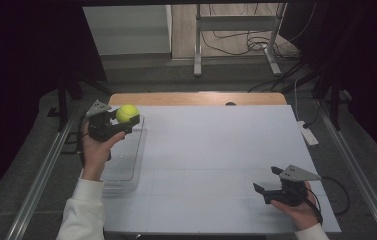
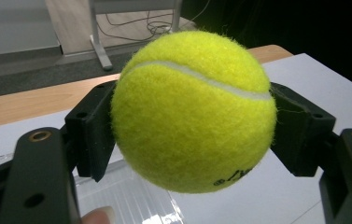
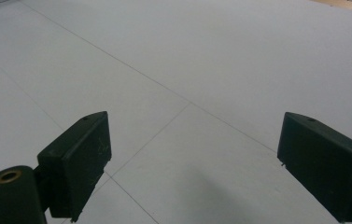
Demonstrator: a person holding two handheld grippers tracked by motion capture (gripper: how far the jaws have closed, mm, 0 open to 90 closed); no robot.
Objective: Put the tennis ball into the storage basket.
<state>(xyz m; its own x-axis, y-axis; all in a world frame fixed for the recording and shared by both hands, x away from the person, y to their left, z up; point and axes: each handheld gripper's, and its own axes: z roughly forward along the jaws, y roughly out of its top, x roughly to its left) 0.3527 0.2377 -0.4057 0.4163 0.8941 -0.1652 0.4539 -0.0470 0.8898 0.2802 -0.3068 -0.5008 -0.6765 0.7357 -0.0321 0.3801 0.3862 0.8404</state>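
A yellow tennis ball (image 1: 127,113) is clamped between the jaws of the left gripper (image 1: 121,121), held in the air above a clear plastic box (image 1: 126,165) at the table's (image 1: 216,150) left edge. The right gripper (image 1: 268,181) rests near the front right, jaws spread wide and empty.

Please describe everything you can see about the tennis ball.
The tennis ball is bright yellow-green and fuzzy like felt, with a curved white seam across its upper part and some black print low on one side. The left gripper clamps it, one black jaw on each side. It is held in the air above a clear plastic box at the table's left edge.
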